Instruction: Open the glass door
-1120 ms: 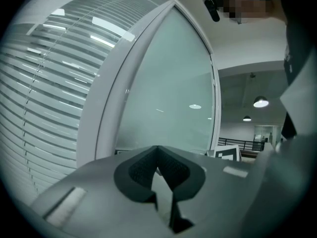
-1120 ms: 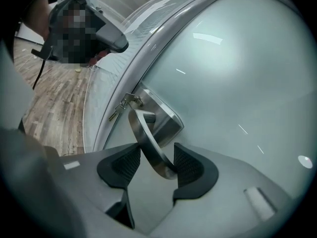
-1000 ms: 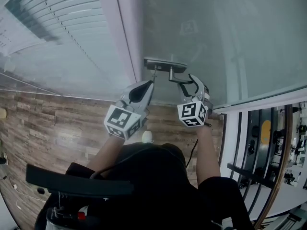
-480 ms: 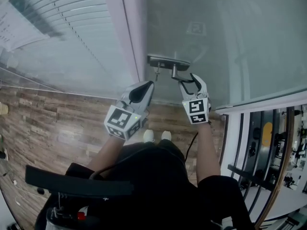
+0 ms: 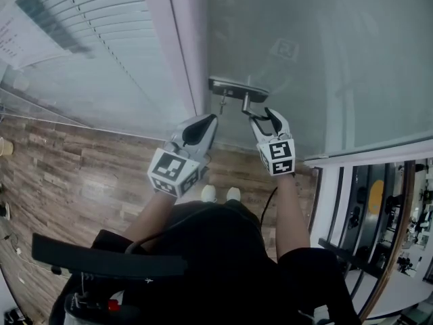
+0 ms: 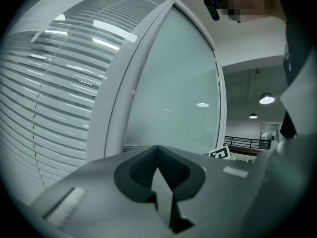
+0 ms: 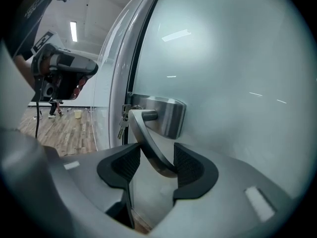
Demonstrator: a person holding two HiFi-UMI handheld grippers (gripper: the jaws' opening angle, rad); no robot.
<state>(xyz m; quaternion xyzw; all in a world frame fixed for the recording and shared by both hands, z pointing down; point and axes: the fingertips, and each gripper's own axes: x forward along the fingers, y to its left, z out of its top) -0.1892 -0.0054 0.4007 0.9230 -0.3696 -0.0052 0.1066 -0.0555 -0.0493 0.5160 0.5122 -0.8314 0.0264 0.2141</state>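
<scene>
The right tool [image 7: 157, 165] has its jaws round the lever handle [image 7: 148, 144] of the glass door [image 7: 237, 78]. The lever slants between the pads and seems to touch both, so it looks gripped. Keys [image 7: 122, 126] hang just left of this tool. The left tool [image 6: 158, 171] is closed on nothing, held apart from the handle, facing the door frame [image 6: 116, 108].

One glass door [image 5: 304, 59] bearing one lever handle [image 7: 148, 143] and one hanging set of keys [image 7: 121, 125]; two grippers, the left gripper [image 5: 203, 122] and the right gripper [image 5: 262, 116]; one slatted blind [image 5: 88, 53]; two white shoes, left shoe [image 5: 209, 193] and right shoe [image 5: 234, 193].
</scene>
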